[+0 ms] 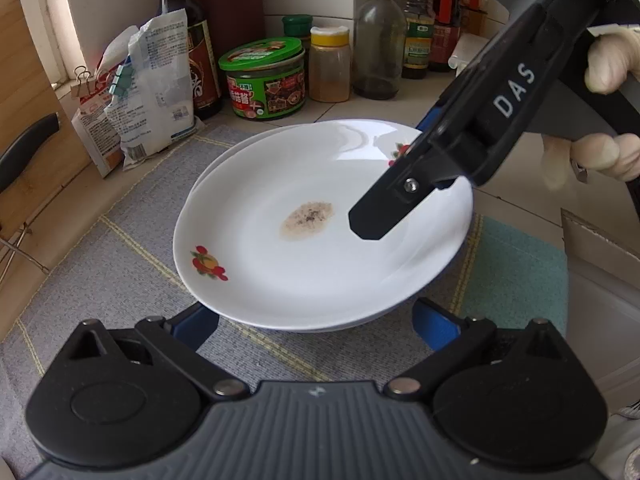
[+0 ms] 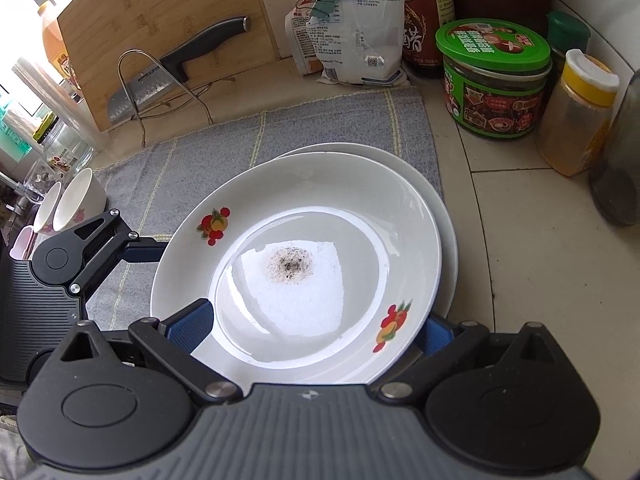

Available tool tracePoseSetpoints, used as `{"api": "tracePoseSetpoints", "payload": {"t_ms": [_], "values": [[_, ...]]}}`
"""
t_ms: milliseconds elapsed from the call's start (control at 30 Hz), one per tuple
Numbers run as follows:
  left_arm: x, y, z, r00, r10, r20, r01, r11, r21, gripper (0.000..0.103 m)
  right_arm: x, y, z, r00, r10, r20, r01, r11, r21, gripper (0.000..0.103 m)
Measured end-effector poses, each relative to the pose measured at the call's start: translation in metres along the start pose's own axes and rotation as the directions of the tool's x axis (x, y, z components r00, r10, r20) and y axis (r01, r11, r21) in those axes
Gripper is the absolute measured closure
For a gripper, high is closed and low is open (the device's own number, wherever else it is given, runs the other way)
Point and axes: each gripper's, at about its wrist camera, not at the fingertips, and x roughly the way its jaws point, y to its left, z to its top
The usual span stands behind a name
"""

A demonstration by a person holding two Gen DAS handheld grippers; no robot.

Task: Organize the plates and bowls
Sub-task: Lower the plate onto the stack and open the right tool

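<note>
A white glazed ceramic plate point(image 1: 320, 248) with red-and-orange fruit motifs on its rim lies on top of a second white plate point(image 2: 446, 216), whose edge shows just past it on the far side. The pair sits on a grey woven mat with pale yellow lines point(image 1: 120, 240) on the tiled counter. The upper plate is shallow and glossy, and a brownish patch of speckled residue point(image 1: 306, 221) marks the middle of its well. One fruit motif is on the near left of its rim in the left wrist view, another on the far right, partly behind the other tool.

The left gripper point(image 1: 316, 322) has its blue-padded fingers spread wide, one at each side of the near edge of the stack. The right gripper point(image 2: 320, 330) is likewise spread, its left blue pad over the rim and its right pad at the rim's outer edge. A gloved hand point(image 1: 608, 68) holds its handle.

Two white bowls point(image 2: 76, 204) stand tilted at the far left of the right wrist view.
</note>
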Motion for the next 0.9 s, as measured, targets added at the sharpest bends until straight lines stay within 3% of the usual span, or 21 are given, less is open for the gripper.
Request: {"api": "tracePoseSetpoints", "payload": {"t_ms": [433,900], "values": [[0.003,0.001,0.001,1.0,0.008,0.001,-0.008,1.0,-0.012,0.001,-0.005,0.001,-0.002,1.0,-0.026,-0.004,0.026,1.0,-0.004,0.0],[0.001,0.004,0.001,1.0,-0.011,0.014,0.012,0.999,-0.042,0.001,-0.003,0.014,-0.002,0.993,-0.118,-0.03,0.116,0.991,-0.068,0.0]]}}
